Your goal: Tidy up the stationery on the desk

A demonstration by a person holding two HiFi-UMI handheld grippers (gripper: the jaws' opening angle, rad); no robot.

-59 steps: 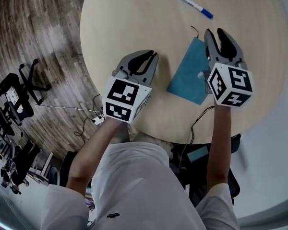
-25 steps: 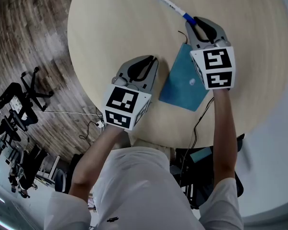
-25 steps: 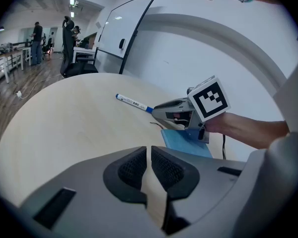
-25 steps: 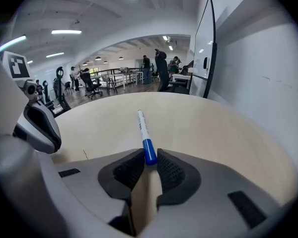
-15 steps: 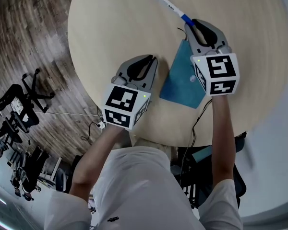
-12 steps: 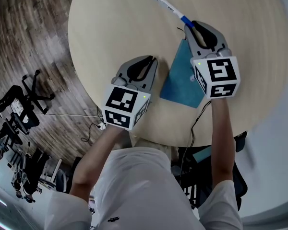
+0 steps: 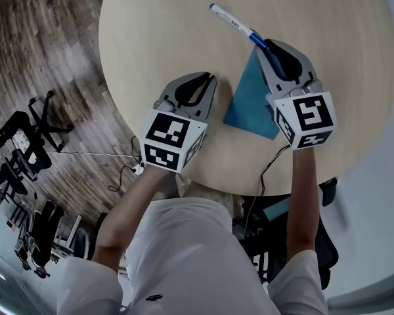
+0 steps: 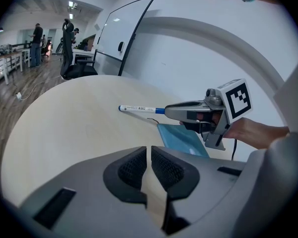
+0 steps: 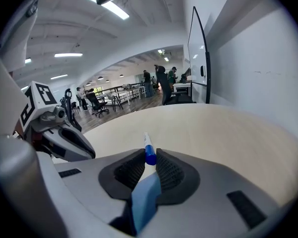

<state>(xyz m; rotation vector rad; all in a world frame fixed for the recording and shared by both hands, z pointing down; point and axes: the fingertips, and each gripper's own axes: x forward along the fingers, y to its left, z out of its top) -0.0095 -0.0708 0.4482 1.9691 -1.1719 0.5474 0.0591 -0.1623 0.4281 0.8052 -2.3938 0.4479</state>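
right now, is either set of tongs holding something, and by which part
The right tongs have just been closing on the pen, gripping its blue cap end. The left tongs are shut and empty.

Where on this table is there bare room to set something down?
The table is bare beyond the left gripper, left of the pen, and along its right side. It is crowded around the blue pouch and pen.

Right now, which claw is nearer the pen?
Right. The right claw has just been closing on the pen's blue end; the left claw, shut and empty, sits apart, left of the pouch.
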